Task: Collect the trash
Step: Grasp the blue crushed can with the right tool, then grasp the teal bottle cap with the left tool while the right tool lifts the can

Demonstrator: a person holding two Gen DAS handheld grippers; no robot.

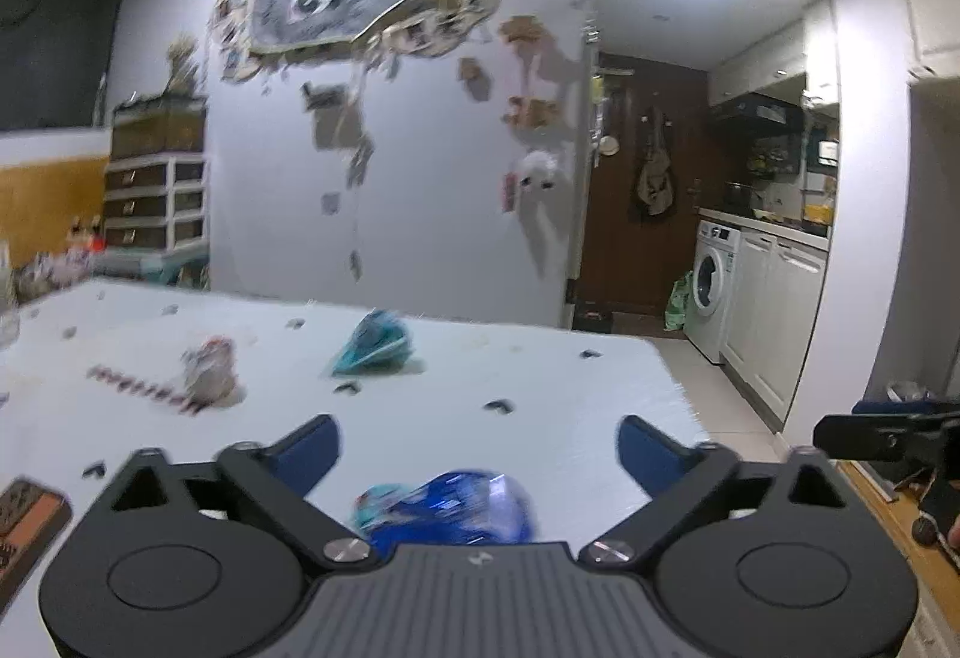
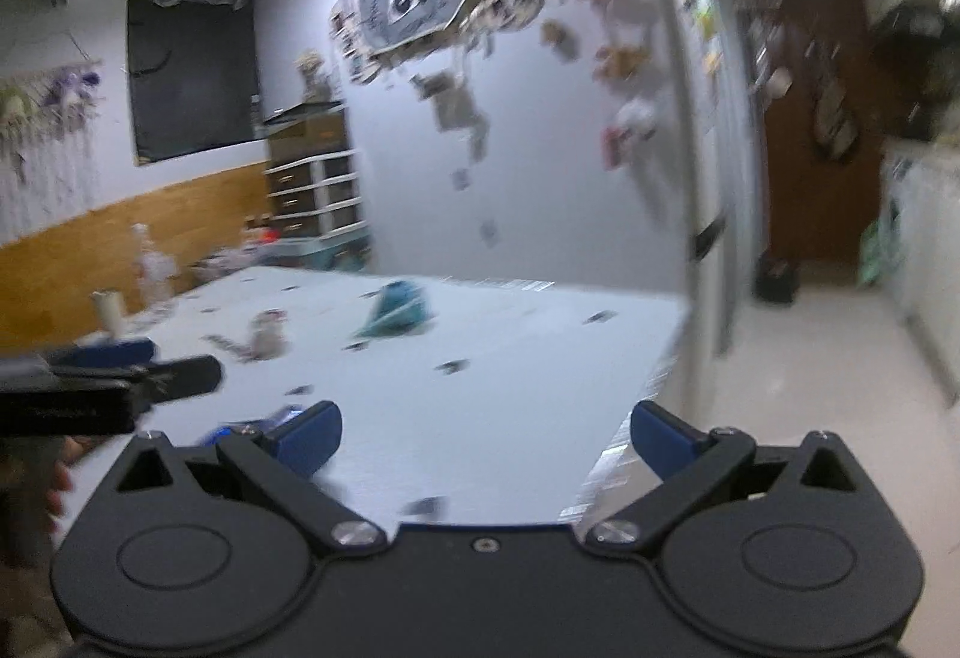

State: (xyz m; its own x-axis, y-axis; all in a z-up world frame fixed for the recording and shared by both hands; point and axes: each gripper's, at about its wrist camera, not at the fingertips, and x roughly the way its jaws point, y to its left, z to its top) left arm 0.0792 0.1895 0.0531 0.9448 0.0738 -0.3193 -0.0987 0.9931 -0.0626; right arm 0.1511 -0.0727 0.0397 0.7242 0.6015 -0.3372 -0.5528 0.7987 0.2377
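A white-clothed table [image 1: 540, 382] carries trash. A crumpled blue wrapper [image 1: 450, 508] lies close under my left gripper [image 1: 480, 448], whose jaws are wide open around nothing. A teal wrapper [image 1: 375, 343] lies mid-table, and a crumpled silver-and-red wrapper [image 1: 207, 370] lies to its left. My right gripper [image 2: 486, 436] is open and empty over the table's [image 2: 510, 358] near right edge. In the right wrist view the teal wrapper [image 2: 396, 316] and the silver wrapper [image 2: 267, 337] lie far ahead, and the left gripper [image 2: 138, 376] shows at the left.
A decorated white wall [image 1: 390, 147] stands behind the table. A drawer unit [image 1: 159, 196] is at the back left. A hallway with a washing machine [image 1: 714, 280] and cabinets opens on the right. A brown patterned object [image 1: 27, 520] lies at the table's near left.
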